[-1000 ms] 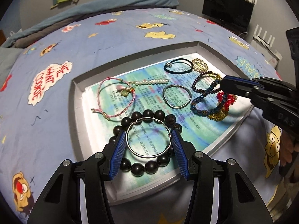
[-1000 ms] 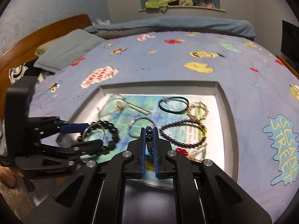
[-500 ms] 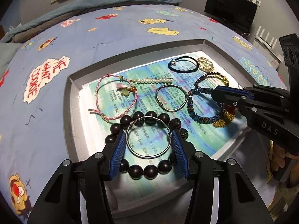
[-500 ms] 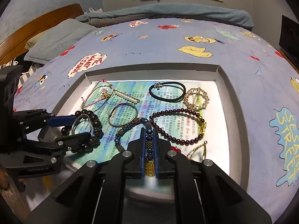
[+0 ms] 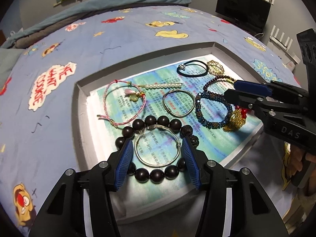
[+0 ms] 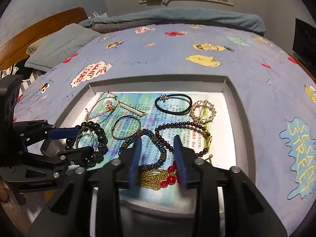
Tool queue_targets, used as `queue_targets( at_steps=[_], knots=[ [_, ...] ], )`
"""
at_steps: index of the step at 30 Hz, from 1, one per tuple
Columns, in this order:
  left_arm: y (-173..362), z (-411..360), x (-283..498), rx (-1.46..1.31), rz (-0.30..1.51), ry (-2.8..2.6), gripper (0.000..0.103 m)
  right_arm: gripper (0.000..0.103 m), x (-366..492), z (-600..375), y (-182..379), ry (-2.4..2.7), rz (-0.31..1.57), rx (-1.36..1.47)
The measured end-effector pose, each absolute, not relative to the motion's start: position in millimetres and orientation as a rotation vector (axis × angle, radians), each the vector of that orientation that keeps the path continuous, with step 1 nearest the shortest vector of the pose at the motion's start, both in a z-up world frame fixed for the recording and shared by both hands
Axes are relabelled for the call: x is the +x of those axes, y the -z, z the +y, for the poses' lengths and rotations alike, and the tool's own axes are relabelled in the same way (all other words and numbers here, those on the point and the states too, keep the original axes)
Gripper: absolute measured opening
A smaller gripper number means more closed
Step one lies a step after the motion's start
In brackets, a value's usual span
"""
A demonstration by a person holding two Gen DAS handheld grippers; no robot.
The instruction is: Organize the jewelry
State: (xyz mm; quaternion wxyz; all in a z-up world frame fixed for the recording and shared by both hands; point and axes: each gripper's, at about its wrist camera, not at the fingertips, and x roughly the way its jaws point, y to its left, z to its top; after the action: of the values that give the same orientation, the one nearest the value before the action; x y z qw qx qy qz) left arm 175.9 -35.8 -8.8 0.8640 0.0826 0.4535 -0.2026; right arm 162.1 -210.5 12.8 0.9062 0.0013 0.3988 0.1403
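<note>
Blue cartoon-print bedspread (image 5: 122, 45), grey tray (image 5: 79, 106), blue-green printed sheet (image 5: 209, 138), dark brown bead bracelet (image 5: 156, 121), blue-padded grippers.

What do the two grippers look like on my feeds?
Both are matte black plastic with silver screw heads. The left gripper has blue ribbed fingers; the right gripper matches, and the left wrist view shows "DAS" lettering on its body. No cables or sleeves visible.

Dim room, glaring white tray (image 5: 94, 106), fisheye-bent edges.
</note>
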Motion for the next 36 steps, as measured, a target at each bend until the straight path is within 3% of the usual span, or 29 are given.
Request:
queue_targets(
  at_steps=[6, 10, 12, 14, 16, 19, 20, 29, 36],
  knots=[
    [-4.6, -28.7, 162.9, 0.16, 0.915, 0.411, 0.058, 0.045, 149.7, -220.3, -22.3, -0.279, 0.812, 0.028],
    [-12.9, -22.9, 152.5, 0.152, 0.889, 0.394, 0.06, 0.056, 139.2, -225.7, -27.2, -0.271, 0.806, 0.032],
    [-18.3, -19.2, 145.5, 0.147, 0.867, 0.382, 0.072, 0.06, 132.7, -227.6, -30.1, -0.265, 0.801, 0.026],
    [-24.2, -16.0, 138.0, 0.143, 0.847, 0.378, 0.072, 0.069, 124.1, -230.9, -35.9, -0.265, 0.791, 0.029],
    [-29.6, -13.7, 130.0, 0.138, 0.834, 0.371, 0.078, 0.086, 116.5, -233.6, -41.4, -0.268, 0.78, 0.03],
    [-37.2, -10.8, 115.5, 0.127, 0.807, 0.33, 0.086, 0.098, 102.2, -239.8, -51.5, -0.26, 0.769, 0.033],
    [-39.4, -9.7, 111.0, 0.114, 0.803, 0.315, 0.093, 0.097, 97.9, -242.2, -54.1, -0.255, 0.773, 0.04],
    [-51.8, -0.7, 80.6, 0.041, 0.812, 0.137, 0.097, 0.098, 61.8, -249.5, -75.5, -0.171, 0.749, 0.014],
    [-39.2, -2.9, 64.1, -0.016, 0.805, 0.078, 0.098, 0.098, 45.0, -237.4, -60.0, -0.12, 0.75, -0.064]
  ],
)
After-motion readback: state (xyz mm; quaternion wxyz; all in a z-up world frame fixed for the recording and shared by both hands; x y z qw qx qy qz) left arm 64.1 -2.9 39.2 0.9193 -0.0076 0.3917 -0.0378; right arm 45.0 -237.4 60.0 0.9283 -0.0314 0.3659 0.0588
